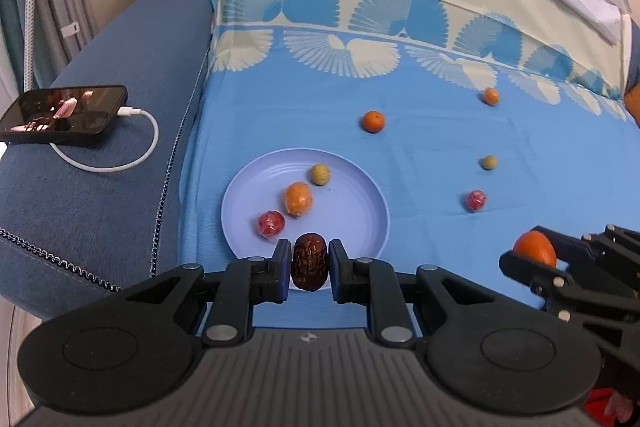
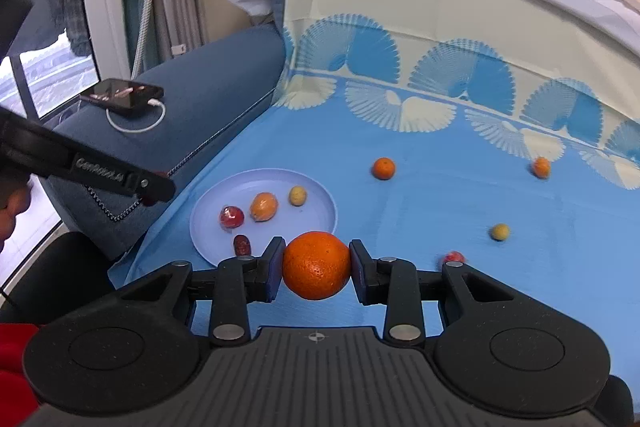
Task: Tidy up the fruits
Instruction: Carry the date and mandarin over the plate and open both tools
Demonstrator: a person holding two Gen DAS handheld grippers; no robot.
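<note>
Lettering "GenRobot.AI", blurred | left gripper | near plate

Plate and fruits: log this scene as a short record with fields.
surface: blue patterned cloth
plate: holds red wrapped fruit, kumquat, green fruit
left tongs: shut on dried date, over plate's near rim
right tongs: shut on orange
loose on cloth: four small fruits
armrest: phone, charging
</note>
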